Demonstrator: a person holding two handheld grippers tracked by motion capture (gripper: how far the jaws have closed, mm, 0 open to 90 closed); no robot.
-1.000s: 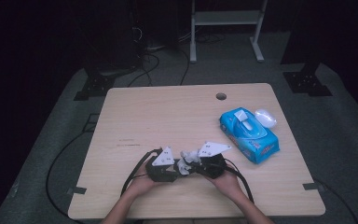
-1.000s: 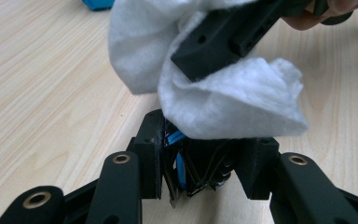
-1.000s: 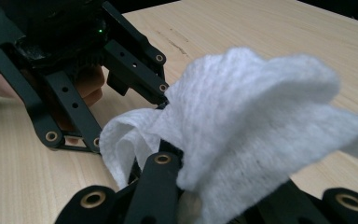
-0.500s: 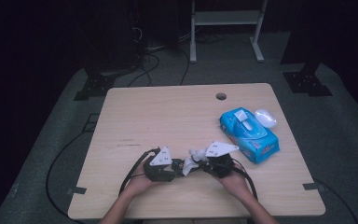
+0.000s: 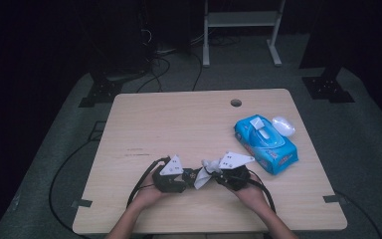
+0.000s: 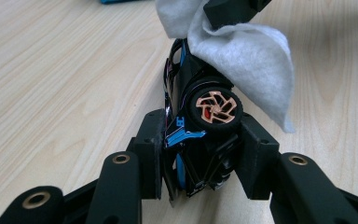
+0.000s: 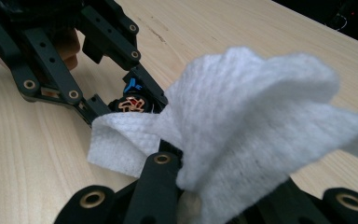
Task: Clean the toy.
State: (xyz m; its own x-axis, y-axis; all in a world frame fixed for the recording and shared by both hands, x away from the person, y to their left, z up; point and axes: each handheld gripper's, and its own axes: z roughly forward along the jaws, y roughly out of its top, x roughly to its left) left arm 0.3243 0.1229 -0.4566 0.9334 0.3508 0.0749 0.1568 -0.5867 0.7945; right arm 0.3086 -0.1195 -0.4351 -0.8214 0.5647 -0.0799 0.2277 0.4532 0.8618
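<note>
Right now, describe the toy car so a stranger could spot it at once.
On the wooden table, look at the near edge where two black grippers meet. The left gripper clamps a small black toy car. Blue trim and a copper-spoked wheel set it apart from the white wipe draped beside it.

Glossy toy car [image 6: 193, 116]; soft textured cloth wipe [image 7: 242, 116]; matt wood table [image 5: 179, 124].
</note>
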